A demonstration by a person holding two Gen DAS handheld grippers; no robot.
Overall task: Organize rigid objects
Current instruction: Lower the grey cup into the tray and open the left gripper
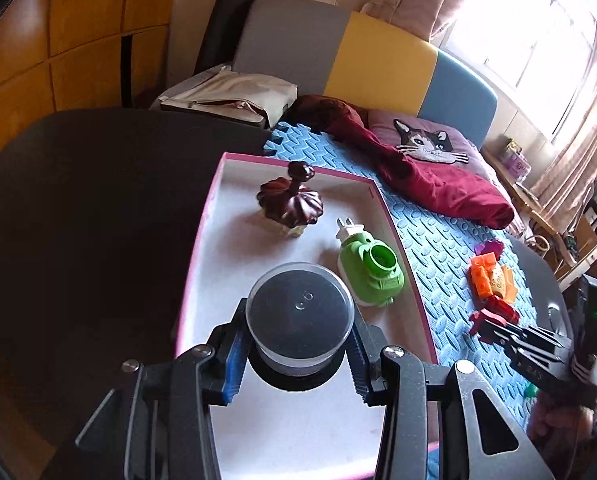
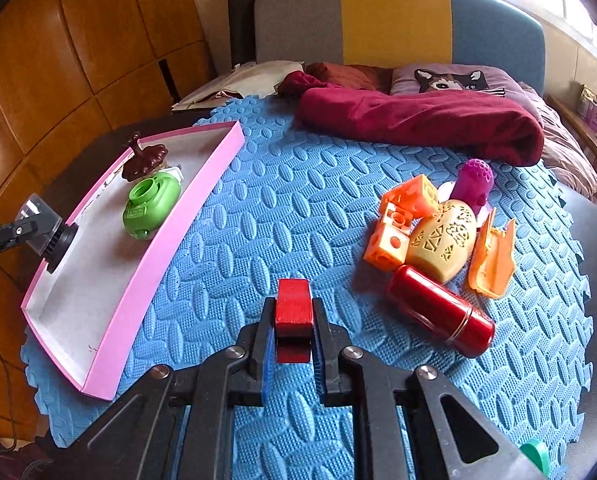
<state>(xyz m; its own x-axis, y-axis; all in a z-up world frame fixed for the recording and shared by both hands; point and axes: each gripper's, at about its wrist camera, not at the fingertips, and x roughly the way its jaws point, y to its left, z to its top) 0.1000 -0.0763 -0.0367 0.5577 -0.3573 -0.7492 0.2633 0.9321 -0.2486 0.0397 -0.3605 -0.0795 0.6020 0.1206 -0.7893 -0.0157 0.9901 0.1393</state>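
Blue foam matting (image 2: 298, 208) covers the bed, with a pink-edged tray (image 2: 146, 264) lying on it toward nine o'clock. Above the tray's near end, the left gripper (image 1: 298, 354) has its jaws closed on the sides of a clear round container (image 1: 300, 312) with a dark base; its contents cannot be made out. Deeper in the tray sit a green plug-in device (image 1: 372, 272) and a dark brown carved ornament (image 1: 292, 200), which partly hides something pale beneath it. The right gripper (image 2: 294, 340) is clamped on a red block (image 2: 294, 308), whose lower end is hidden between the fingers. At two o'clock from it lies a pile: a red cylinder (image 2: 442, 312), a cream pierced egg shape (image 2: 444, 240), orange cubes (image 2: 398, 220), an orange case (image 2: 492, 256) and a purple piece (image 2: 476, 180), half hidden. A green object (image 2: 534, 454) is cut off at five o'clock.
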